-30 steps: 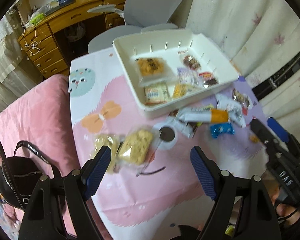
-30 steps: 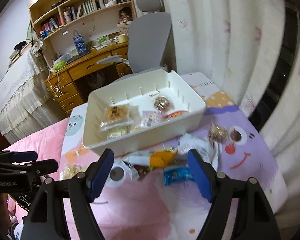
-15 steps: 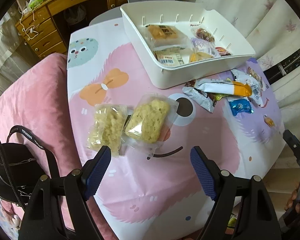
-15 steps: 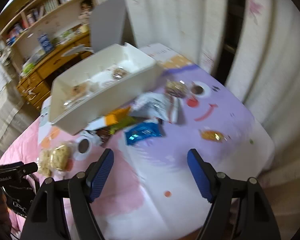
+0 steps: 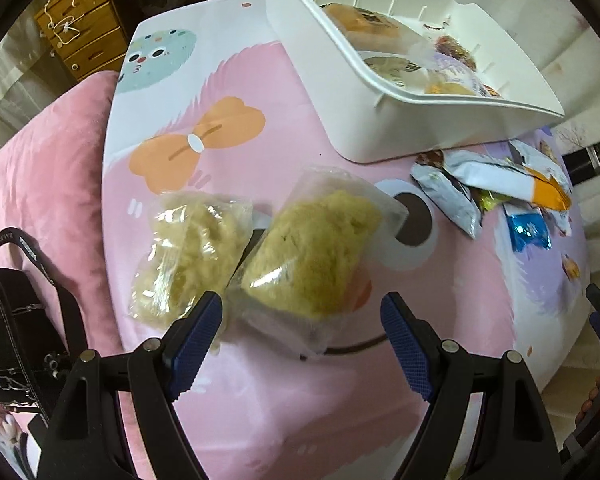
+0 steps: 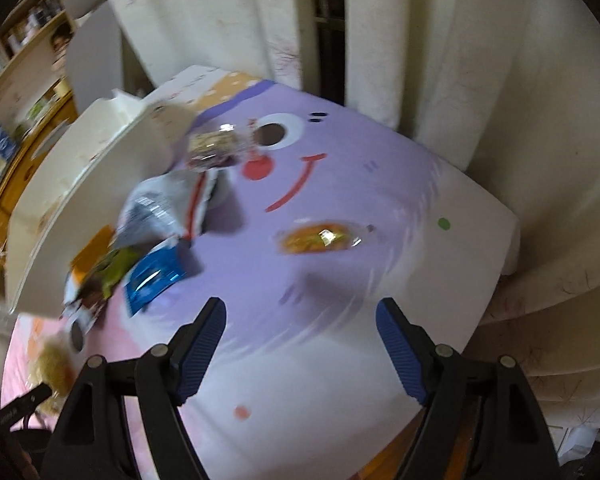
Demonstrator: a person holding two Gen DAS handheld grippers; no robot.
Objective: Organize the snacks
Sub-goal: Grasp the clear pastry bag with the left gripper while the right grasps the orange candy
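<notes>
While both the left gripper [image 5: 301, 319] and right gripper [image 6: 300, 322] hang released, the white bin [image 5: 384, 128] holds several wrapped snacks [image 5: 384, 30].

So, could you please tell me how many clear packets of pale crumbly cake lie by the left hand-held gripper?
2: one packet nearer the pink cushion, the other beside it, toward the white bin.

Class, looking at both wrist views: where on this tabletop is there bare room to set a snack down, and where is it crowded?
Free: the pink cloth around the orange bow, between the white bin and the table's left edge; also the purple stretch around the lone orange-wrapped snack. Crowded: the packet pile against the bin, and the two clear pastry bags near the left gripper.
</notes>
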